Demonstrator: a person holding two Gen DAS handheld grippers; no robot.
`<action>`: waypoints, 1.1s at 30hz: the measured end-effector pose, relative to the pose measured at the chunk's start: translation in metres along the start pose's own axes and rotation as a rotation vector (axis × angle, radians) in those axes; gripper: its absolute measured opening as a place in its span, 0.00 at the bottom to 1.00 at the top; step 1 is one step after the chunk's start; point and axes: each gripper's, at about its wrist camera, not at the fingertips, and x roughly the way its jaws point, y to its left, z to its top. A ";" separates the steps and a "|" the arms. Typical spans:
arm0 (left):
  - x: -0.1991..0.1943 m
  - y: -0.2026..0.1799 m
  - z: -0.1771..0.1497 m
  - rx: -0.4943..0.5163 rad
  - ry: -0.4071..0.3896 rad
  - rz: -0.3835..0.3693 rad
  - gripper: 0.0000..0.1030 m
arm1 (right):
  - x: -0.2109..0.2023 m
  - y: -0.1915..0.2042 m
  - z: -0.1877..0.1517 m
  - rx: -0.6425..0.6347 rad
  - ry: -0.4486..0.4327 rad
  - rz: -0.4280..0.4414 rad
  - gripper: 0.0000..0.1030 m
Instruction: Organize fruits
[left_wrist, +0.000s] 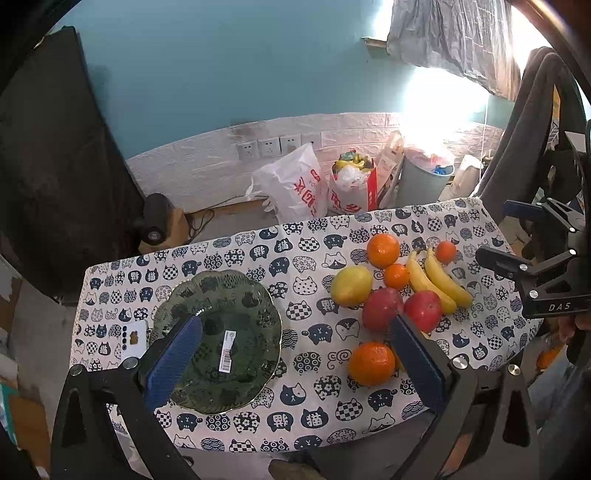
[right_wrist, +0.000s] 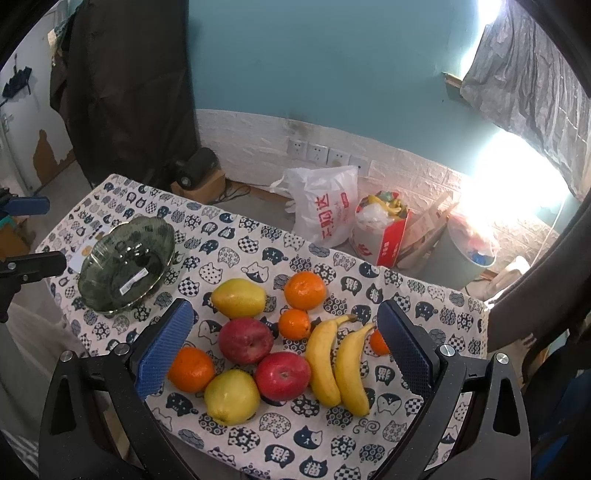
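Note:
A green glass plate (left_wrist: 236, 314) lies empty on the left of the cat-print tablecloth (left_wrist: 306, 373); it also shows in the right wrist view (right_wrist: 110, 273). Right of it lie two bananas (right_wrist: 340, 365), two red apples (right_wrist: 282, 374), two yellow pears (right_wrist: 238, 297) and several oranges (right_wrist: 304, 290). My left gripper (left_wrist: 295, 332) is open and empty above the table, between the plate and the fruit. My right gripper (right_wrist: 286, 332) is open and empty above the fruit pile, and it shows at the right edge of the left wrist view (left_wrist: 532, 266).
A white card (left_wrist: 133, 338) lies left of the plate. Behind the table, on the floor, stand white plastic bags (right_wrist: 325, 206), a red box (right_wrist: 384, 236) and a grey bin (right_wrist: 465, 251). A dark curtain hangs at the left.

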 end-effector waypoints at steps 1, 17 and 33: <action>0.000 0.000 0.000 -0.001 0.001 -0.001 1.00 | 0.000 0.000 0.000 0.000 0.002 0.001 0.95; 0.002 0.000 0.000 0.001 0.004 -0.002 1.00 | 0.001 0.001 -0.001 0.001 0.011 0.008 0.95; 0.003 0.001 -0.001 0.002 0.006 0.002 1.00 | 0.002 -0.001 -0.003 0.009 0.018 0.009 0.95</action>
